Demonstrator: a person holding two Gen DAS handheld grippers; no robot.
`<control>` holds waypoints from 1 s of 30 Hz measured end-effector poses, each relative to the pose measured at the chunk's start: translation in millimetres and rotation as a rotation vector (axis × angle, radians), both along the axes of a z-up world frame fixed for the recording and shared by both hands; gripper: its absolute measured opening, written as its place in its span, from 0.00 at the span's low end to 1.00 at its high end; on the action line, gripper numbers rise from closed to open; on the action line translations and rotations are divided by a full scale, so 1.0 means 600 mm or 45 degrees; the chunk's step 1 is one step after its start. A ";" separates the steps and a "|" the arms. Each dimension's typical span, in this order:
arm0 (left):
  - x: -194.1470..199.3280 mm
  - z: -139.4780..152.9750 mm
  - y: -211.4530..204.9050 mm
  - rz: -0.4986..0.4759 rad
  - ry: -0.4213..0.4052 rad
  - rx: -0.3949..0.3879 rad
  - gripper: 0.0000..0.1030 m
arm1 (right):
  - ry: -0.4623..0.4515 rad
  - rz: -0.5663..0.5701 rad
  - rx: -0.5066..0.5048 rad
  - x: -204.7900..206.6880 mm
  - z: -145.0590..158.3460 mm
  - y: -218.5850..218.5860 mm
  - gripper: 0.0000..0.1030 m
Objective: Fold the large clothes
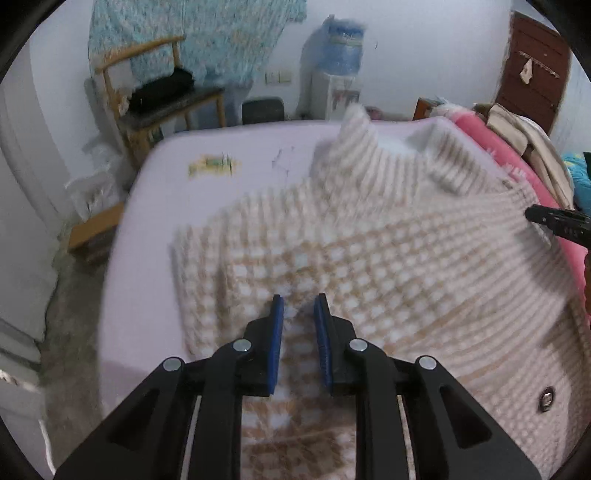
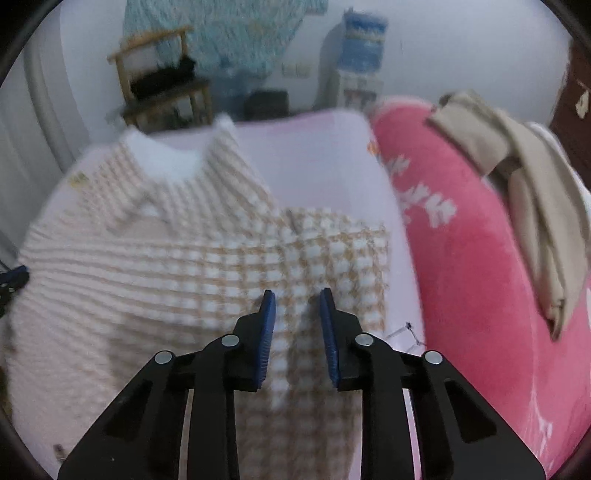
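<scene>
- The checked sweater [image 1: 369, 258] lay mostly spread on the bed [image 1: 221, 147], folding barely begun.
- Left claw [image 1: 298, 306] and right claw [image 2: 297, 301] each stood narrowly parted, fabric between the pads; grip unclear.

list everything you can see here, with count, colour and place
checked fleece garment: one, beige and white, spread on the bed
bed sheet: one, pale lilac, under the garment
plush blanket: one, pink with white marks, beside the garment
folded cloth: one, beige, on the pink blanket
wooden chair: one, tan, by the far wall, dark item on its seat
water dispenser: one, white with blue bottle, by the wall
hanging patterned fabric: one, turquoise, on the wall
wooden door: one, brown, far right
left claw: black with blue pads, fabric between them
right claw: same, fabric between them
</scene>
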State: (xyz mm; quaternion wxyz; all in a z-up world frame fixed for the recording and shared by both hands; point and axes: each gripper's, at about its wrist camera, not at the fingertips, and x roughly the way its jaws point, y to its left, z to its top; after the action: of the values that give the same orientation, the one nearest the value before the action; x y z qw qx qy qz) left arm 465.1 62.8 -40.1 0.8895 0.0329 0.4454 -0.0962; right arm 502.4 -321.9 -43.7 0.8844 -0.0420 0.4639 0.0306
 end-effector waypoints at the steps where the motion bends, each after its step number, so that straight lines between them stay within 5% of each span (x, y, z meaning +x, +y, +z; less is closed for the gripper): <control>1: -0.002 -0.001 0.003 -0.005 -0.012 -0.015 0.17 | -0.003 0.005 0.007 0.003 -0.002 -0.002 0.21; 8: 0.000 -0.001 0.009 -0.013 0.003 -0.018 0.17 | -0.044 -0.007 0.116 0.007 0.054 -0.006 0.23; 12: -0.007 0.006 0.011 -0.008 -0.008 -0.059 0.17 | 0.057 -0.072 0.081 0.043 0.001 -0.021 0.24; 14: -0.013 0.013 0.020 0.009 -0.023 -0.099 0.17 | 0.019 -0.091 0.061 0.031 0.019 -0.010 0.25; 19: -0.046 0.052 -0.007 -0.111 -0.109 -0.089 0.17 | -0.076 0.066 0.034 -0.042 0.070 0.056 0.55; 24: -0.046 0.007 -0.053 -0.150 0.015 0.080 0.24 | 0.085 0.242 0.006 -0.074 0.006 0.112 0.58; 30: -0.060 0.034 -0.035 -0.095 -0.026 -0.014 0.31 | 0.065 0.176 0.021 -0.104 0.015 0.090 0.63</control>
State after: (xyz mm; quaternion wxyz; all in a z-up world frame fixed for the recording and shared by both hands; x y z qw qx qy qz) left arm 429.3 41.8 -19.6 0.8900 0.0456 0.4343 -0.1312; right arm 439.8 -268.1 -34.8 0.8684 -0.0660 0.4819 0.0965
